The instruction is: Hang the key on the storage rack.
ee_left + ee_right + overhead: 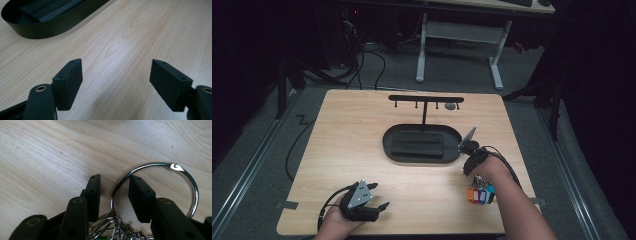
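Both grippers sit low over the table (pixel 362 145). Right gripper (pixel 113 195) straddles the metal key ring's (pixel 183 173) left arc: one jaw inside the loop, one outside, gap visible, pads not pressing it. Ring lies flat near the table's right front, coloured tags (pixel 480 195) attached. Left gripper (pixel 116 80) jaws wide apart, nothing between, near the black tray (pixel 50 27).
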`<control>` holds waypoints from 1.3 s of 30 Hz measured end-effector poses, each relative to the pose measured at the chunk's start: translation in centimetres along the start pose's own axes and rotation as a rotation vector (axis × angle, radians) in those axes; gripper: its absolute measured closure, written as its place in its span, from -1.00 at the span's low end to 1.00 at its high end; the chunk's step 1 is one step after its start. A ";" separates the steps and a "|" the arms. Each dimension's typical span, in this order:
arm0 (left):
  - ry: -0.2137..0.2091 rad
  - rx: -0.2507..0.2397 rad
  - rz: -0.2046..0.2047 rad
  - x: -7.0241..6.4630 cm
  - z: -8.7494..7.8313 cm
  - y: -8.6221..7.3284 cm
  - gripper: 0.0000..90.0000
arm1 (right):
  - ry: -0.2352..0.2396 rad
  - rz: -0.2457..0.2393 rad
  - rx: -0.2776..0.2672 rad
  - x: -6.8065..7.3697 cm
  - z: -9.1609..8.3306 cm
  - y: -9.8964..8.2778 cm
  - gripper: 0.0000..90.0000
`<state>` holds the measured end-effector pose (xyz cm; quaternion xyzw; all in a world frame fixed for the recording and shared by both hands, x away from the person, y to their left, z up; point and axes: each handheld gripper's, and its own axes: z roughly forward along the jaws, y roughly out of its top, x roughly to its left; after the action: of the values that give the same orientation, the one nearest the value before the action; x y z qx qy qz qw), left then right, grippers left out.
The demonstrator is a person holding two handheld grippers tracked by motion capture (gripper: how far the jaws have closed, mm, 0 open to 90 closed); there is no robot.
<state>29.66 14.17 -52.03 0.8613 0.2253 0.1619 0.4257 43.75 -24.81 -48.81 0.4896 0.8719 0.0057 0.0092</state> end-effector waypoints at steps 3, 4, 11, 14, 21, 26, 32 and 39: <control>0.004 -0.001 -0.003 -0.1 -0.1 0.0 -0.40 | 0.009 0.021 0.013 -0.2 0.0 0.2 0.44; 0.007 -0.001 -0.003 -0.1 -0.2 -0.1 -0.40 | 0.013 0.028 0.018 -0.3 0.0 0.2 0.47; 0.023 -0.004 -0.010 0.1 -0.6 -0.4 -0.40 | 0.006 0.045 0.046 -0.5 0.0 0.7 0.65; 0.024 -0.009 -0.015 0.2 -0.7 -0.4 -0.39 | 0.006 0.067 0.054 -0.7 -0.1 0.8 0.77; 0.018 -0.004 -0.004 0.0 -0.6 -0.4 -0.39 | 0.000 0.026 0.047 -0.4 0.0 0.7 0.93; 0.015 -0.002 -0.004 0.1 -0.5 -0.4 -0.38 | -0.036 -0.040 0.064 0.2 -0.1 0.5 0.93; 0.011 0.005 -0.001 0.1 -0.4 -0.4 -0.38 | -0.014 -0.075 0.046 0.7 -2.2 -0.4 0.93; 0.011 0.006 0.000 0.0 -0.3 -0.3 -0.38 | -0.052 -0.114 -0.013 1.5 -5.1 -1.7 0.93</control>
<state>29.43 14.59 -52.10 0.8617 0.2282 0.1657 0.4217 41.47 -24.43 -43.73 0.4393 0.8977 -0.0017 0.0352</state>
